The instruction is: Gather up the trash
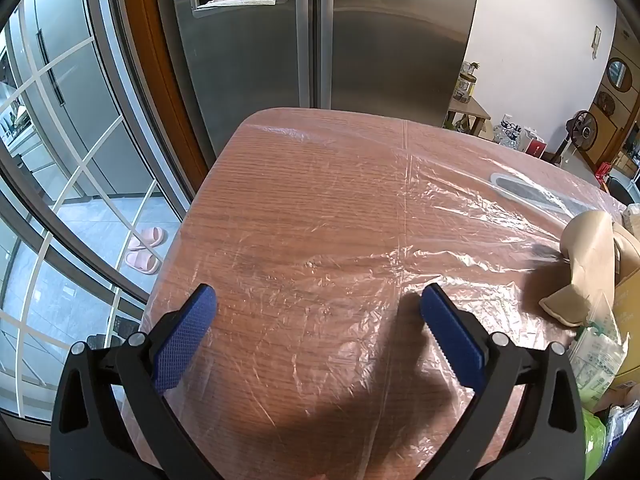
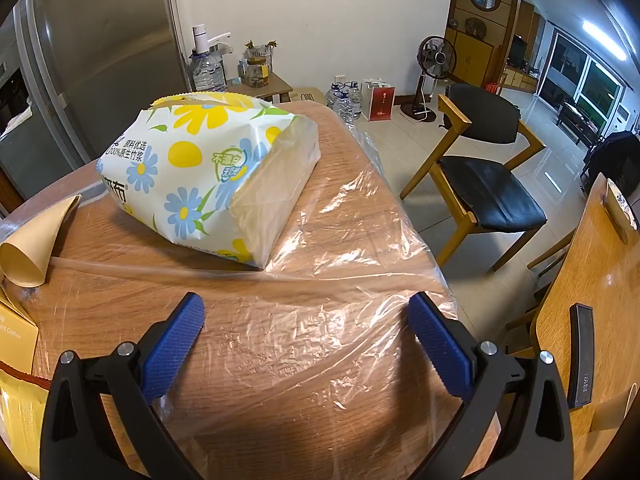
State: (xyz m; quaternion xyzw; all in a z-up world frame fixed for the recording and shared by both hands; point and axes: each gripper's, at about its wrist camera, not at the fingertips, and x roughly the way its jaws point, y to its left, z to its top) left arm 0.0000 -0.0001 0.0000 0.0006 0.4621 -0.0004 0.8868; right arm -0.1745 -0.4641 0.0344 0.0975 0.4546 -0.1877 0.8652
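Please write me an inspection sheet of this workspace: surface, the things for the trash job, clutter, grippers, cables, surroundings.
Surface: wooden table under wrinkled plastic film.
Job's things: brown paper and wrappers at the table's right edge; no bin seen.
Clutter: flowered tissue pack, yellow box.
Grippers: left gripper open, empty; right gripper open, empty.
Cables: nothing seen.
Surroundings: steel fridge, slippers, chair, fan, water bottles.
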